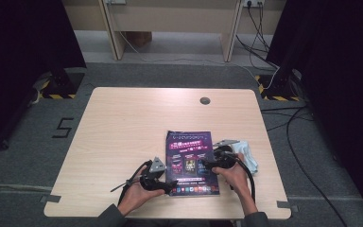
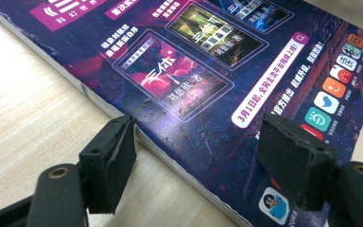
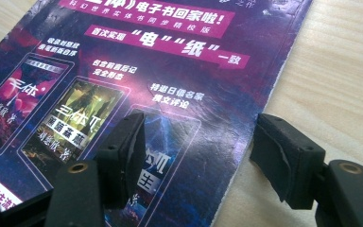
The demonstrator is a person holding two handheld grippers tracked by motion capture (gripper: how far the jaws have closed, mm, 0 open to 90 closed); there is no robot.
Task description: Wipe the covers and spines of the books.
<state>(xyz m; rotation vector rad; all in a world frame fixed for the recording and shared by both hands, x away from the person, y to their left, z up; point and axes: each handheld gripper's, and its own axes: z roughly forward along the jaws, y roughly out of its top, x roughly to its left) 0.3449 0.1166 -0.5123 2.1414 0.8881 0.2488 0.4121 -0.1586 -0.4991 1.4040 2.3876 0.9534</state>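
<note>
A magazine point(image 1: 191, 161) with a dark purple cover and Chinese print lies flat on the wooden table point(image 1: 123, 132), near its front edge. My left gripper point(image 1: 171, 185) sits at the magazine's front left corner. In the left gripper view the left gripper point(image 2: 198, 130) stands open: one jaw is on the table beside the magazine's point(image 2: 217, 71) edge, the other over the cover. My right gripper point(image 1: 206, 165) is at the magazine's right edge. In the right gripper view the right gripper point(image 3: 202, 125) straddles the magazine's point(image 3: 146, 71) edge, open, with one jaw over the cover and one over bare wood.
A pale blue cloth point(image 1: 248, 153) lies just right of the magazine, behind my right hand. A round cable hole point(image 1: 205, 100) sits near the table's far edge. Cables point(image 1: 264, 52) run across the floor at the back right.
</note>
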